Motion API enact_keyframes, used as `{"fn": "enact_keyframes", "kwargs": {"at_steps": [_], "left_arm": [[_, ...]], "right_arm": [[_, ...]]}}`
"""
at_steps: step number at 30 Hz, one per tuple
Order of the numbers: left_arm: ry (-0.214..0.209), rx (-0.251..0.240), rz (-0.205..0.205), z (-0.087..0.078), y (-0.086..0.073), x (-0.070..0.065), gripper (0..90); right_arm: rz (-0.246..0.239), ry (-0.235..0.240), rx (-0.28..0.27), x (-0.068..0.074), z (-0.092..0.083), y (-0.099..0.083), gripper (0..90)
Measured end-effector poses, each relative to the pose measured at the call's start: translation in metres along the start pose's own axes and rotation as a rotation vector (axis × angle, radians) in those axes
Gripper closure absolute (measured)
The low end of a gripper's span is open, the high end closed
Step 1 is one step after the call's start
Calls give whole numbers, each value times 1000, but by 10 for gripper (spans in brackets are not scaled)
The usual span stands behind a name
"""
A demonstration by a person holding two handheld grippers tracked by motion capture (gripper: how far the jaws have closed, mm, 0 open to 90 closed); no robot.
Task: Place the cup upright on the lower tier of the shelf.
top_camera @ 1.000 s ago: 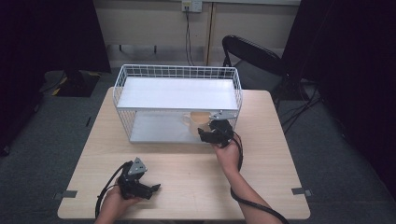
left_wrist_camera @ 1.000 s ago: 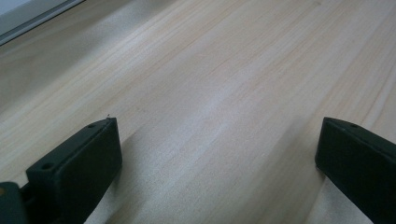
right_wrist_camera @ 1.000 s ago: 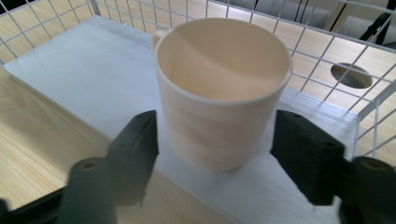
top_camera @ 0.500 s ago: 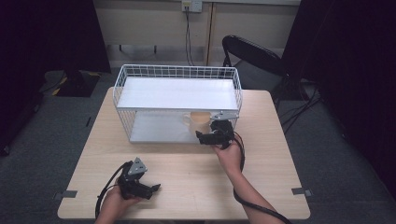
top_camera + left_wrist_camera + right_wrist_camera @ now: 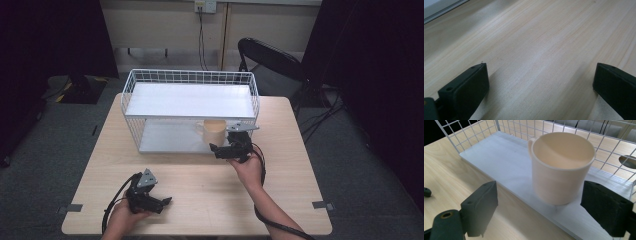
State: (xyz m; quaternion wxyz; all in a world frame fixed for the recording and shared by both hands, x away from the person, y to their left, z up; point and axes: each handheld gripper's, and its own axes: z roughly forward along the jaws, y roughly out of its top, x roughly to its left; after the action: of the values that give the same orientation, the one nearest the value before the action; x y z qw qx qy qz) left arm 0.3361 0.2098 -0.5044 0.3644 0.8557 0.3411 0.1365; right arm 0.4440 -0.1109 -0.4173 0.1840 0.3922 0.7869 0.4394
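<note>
Rack: white wire 2-tier shelf rack standing on the far half of the pale wooden table; flat white boards for upper and lower tiers; open toward the person.
Cup: cream plastic cup with a side handle, upright, on the lower white board of the rack, near its right end and close to the front edge. In the right gripper view the handle sits at the cup's far left; inside of the cup looks bare.
Right gripper: black 2-jaw right gripper held level at the front edge of the lower tier, pointing at the cup. Jaws have just been opening and now stand spread wide. Cup sits just beyond the jaw tips, in line with the gap, its right side close to the right jaw; pads not pressing on it.
Left gripper: black 2-jaw left gripper low over the near left part of the table, well apart from the rack. Jaws spread wide, bare wood between them.
Grip on cup: none.
</note>
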Motion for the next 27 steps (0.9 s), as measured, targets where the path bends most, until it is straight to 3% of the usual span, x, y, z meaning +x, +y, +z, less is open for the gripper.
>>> {"fn": "enact_keyframes", "kwargs": {"at_steps": [5, 18, 27], "left_arm": [[0, 0, 0, 0, 0, 0, 0], [1, 0, 2, 0, 0, 0, 0], [0, 0, 0, 0, 0, 0, 0]], "right_arm": [[7, 34, 7, -1, -7, -2, 133], [-36, 86, 35, -2, -17, -12, 134], [-43, 96, 38, -7, -24, -20, 135]]}}
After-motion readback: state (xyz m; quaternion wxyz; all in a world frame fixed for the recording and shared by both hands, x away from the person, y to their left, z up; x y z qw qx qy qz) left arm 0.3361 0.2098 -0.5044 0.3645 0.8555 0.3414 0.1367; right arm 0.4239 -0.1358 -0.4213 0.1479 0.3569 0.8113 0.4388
